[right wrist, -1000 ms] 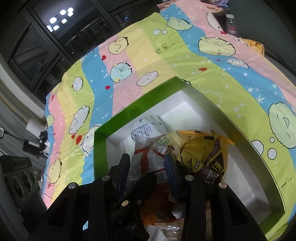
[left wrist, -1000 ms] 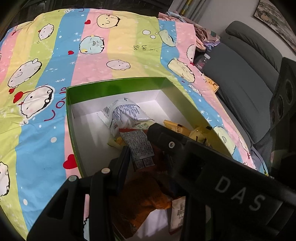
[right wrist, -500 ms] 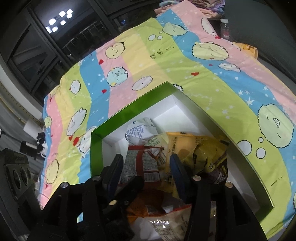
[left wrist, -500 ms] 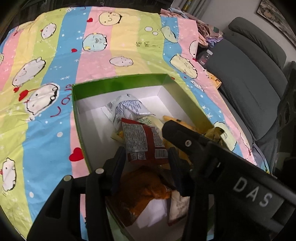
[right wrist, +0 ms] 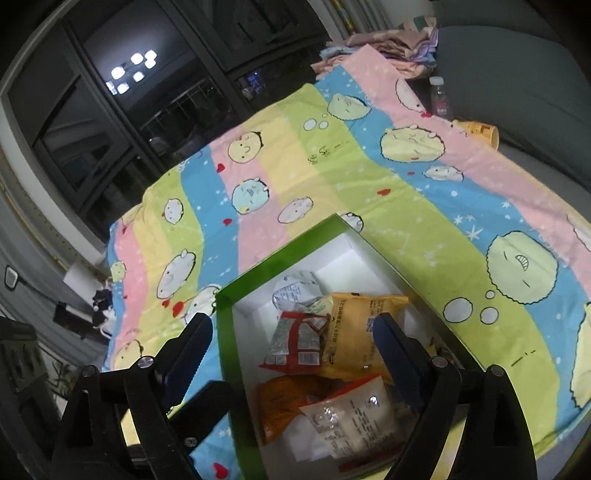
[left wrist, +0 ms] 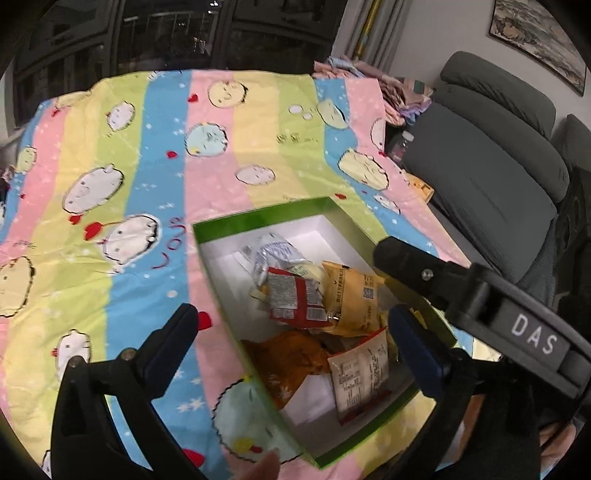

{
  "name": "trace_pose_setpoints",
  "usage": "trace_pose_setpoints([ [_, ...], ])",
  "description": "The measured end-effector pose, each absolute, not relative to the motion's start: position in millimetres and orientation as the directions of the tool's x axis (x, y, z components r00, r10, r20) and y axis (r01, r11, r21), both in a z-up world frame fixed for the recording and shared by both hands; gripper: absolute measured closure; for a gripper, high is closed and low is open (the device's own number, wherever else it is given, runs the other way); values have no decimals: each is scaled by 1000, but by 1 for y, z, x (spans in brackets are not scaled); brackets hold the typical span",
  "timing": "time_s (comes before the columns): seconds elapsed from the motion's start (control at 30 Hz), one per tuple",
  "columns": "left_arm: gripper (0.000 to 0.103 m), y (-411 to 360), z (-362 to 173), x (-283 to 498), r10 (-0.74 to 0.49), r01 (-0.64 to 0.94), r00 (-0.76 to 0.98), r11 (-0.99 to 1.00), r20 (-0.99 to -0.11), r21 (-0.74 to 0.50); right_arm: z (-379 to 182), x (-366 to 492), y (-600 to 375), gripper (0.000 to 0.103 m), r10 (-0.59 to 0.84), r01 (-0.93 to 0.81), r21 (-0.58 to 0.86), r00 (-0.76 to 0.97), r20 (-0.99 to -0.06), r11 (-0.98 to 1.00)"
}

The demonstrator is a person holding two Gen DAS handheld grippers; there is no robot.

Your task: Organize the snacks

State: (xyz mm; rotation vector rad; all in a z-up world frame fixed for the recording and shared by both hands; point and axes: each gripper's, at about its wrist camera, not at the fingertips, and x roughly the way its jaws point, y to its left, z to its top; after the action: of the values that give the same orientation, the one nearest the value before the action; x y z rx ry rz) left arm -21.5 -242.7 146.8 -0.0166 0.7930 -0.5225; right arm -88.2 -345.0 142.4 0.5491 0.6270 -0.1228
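Striped cartoon bedsheet [left wrist: 229,173] fills the left wrist view, pastel bands and round faces running back to dark windows [left wrist: 177,33]. On it sits the green box [left wrist: 258,219], white inside, and the snacks are piled in there: a silvery white packet [left wrist: 275,251] at the far end, a red packet [left wrist: 295,299] just in front of it, a yellow packet [left wrist: 352,295] lapping beside the red one, an orange bag [left wrist: 291,356] nearer, and a pale packet with a printed label [left wrist: 360,373] beside it. The left gripper [left wrist: 291,325] hangs above the box, jaws opening, already wide, nothing between them but air. The right gripper's black finger marked DAS [left wrist: 480,295] cuts across from the right, covering the box's right wall. A grey sofa [left wrist: 487,173] runs along the right, folded clothes [left wrist: 402,96] heaped at its far end, a small bottle [left wrist: 400,144] below them. A framed picture [left wrist: 539,40] hangs on the wall.

Over to the right wrist view: same sheet [right wrist: 332,177], same green box [right wrist: 280,258], with the silvery packet [right wrist: 295,291], red packet [right wrist: 299,343], yellow packet [right wrist: 358,328], orange bag [right wrist: 284,402] and a clear-fronted pale packet [right wrist: 351,417] all lying inside. The right gripper [right wrist: 291,336] is above them, jaws opening, spread broad, gripping nothing. The left gripper's finger [right wrist: 199,406] pokes in at lower left. A bottle [right wrist: 439,96] and a yellow cup [right wrist: 480,133] lie at the sheet's far right edge.
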Motion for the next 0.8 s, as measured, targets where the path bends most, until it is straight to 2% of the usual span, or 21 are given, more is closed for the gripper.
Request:
trace_pose_setpoints([
  [0.17, 0, -231, 166, -40, -431, 433, 622, 885, -654, -172, 159, -102, -336, 13, 33, 252, 423, 828, -560, 870],
  [0.27, 0, -224, 172, -48, -422, 423, 632, 891, -650, -167, 166, -110, -329, 8, 17, 246, 405, 839, -544, 881],
  [0.4, 0, -218, 176, -55, -405, 404, 655, 901, -637, -158, 172, -115, -322, 7, 4, 237, 382, 845, -534, 893],
  [0.8, 0, -215, 171, -64, -434, 391, 632, 894, -642, -219, 171, -114, -320, 7, -41, 276, 344, 829, -558, 898],
])
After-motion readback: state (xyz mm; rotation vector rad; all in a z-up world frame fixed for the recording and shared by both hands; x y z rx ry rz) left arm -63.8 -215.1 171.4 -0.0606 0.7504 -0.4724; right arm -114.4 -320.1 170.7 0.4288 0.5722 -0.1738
